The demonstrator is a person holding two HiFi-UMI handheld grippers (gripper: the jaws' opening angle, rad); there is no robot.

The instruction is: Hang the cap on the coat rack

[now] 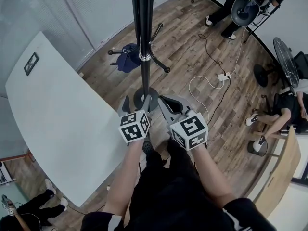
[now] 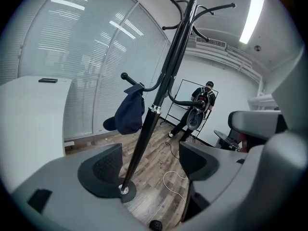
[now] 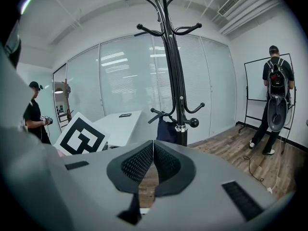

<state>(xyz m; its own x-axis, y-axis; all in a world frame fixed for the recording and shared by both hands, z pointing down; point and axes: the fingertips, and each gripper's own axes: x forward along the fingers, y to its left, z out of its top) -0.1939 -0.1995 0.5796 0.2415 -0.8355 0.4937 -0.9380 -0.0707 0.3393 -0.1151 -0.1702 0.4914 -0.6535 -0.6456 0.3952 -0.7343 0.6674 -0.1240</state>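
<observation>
A navy cap [image 1: 127,57] hangs from a low hook of the black coat rack [image 1: 143,37], on the side toward the table. In the left gripper view the cap [image 2: 129,113] dangles from the knobbed hook, well beyond my left gripper [image 2: 151,165]. That gripper is open with nothing in it, and the rack's pole and base show through the gap. In the head view the left gripper [image 1: 136,103] sits just short of the rack's base. My right gripper [image 1: 169,106] is beside it, and in its own view the right gripper [image 3: 153,162] is shut and empty. The cap [image 3: 166,128] shows behind the pole.
A large white table [image 1: 53,105] fills the left side, close to the rack. A power strip with white cable [image 1: 224,76] lies on the wood floor to the right. People stand and sit at the room's far and right edges, near a fan [image 1: 284,57].
</observation>
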